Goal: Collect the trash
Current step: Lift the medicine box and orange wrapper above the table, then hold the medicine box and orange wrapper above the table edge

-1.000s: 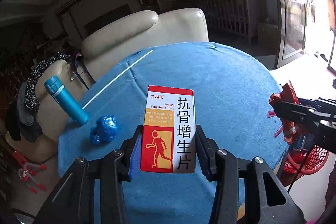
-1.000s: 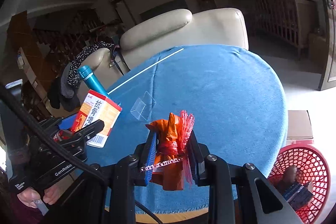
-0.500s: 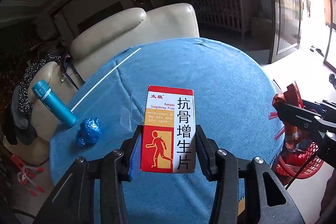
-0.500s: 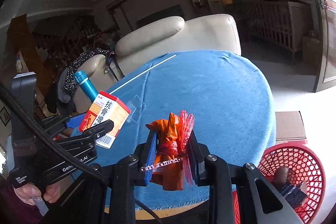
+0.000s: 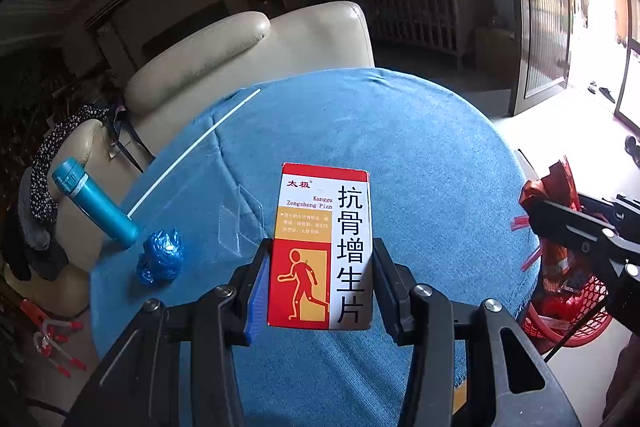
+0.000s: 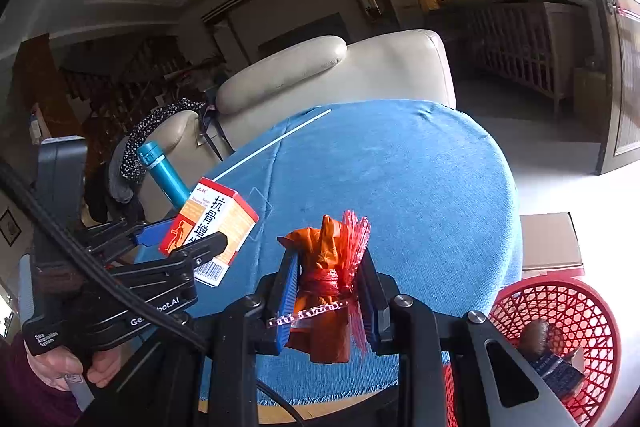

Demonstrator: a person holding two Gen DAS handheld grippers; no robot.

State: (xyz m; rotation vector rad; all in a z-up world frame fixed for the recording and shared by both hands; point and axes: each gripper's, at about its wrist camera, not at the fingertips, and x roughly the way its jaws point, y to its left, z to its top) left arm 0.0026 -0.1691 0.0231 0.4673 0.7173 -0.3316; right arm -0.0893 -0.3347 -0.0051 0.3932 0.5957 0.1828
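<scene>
Carrying trash to the bin looked like the step in hand: the left gripper [image 5: 320, 287] pinched a box [image 5: 322, 247] upright above the table [image 5: 420, 155], and the right gripper [image 6: 326, 291] pinched an orange wrapper [image 6: 326, 267]. Next, each load needed moving over the basket [image 6: 560, 303] on the floor, which held a dark lump [image 6: 534, 337] and a carton [image 6: 554, 371].
</scene>
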